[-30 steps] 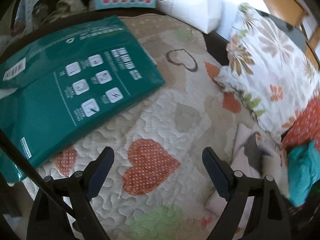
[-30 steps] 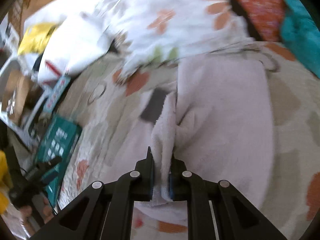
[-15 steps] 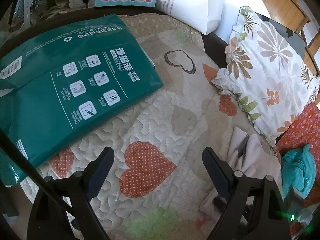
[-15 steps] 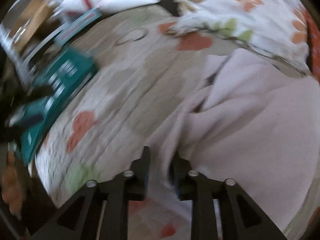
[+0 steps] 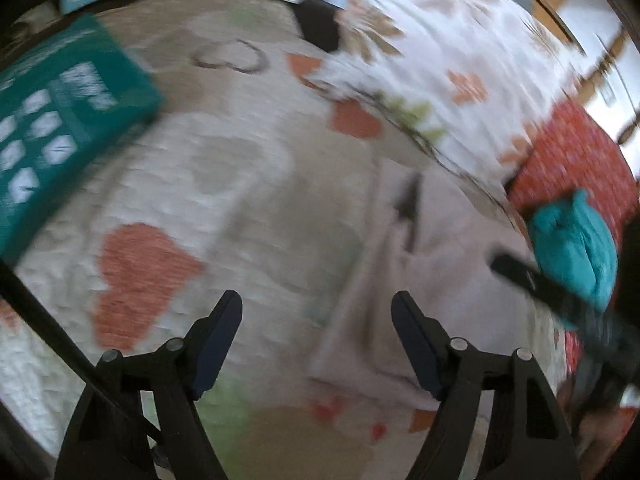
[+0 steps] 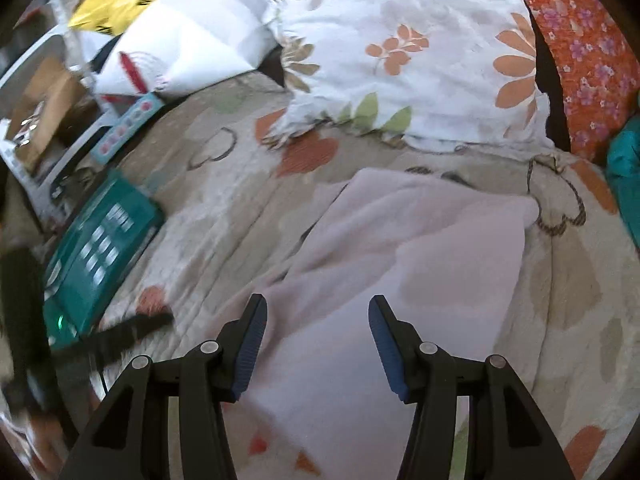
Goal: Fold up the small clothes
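A pale pink garment lies spread on the heart-patterned quilt. My right gripper is open and empty just above its near part. In the left wrist view, which is blurred, the same garment lies ahead and to the right. My left gripper is open and empty, over the quilt at the garment's left edge. The right gripper shows as a dark bar at the right of the left wrist view.
A green flat package lies on the quilt's left side. A floral pillow and an orange cushion line the back. A teal cloth lies at the right. White bags stand at the far left.
My right gripper has let go of the pink garment and opened; the garment now lies flat. My left gripper has swung right toward the garment, still open.
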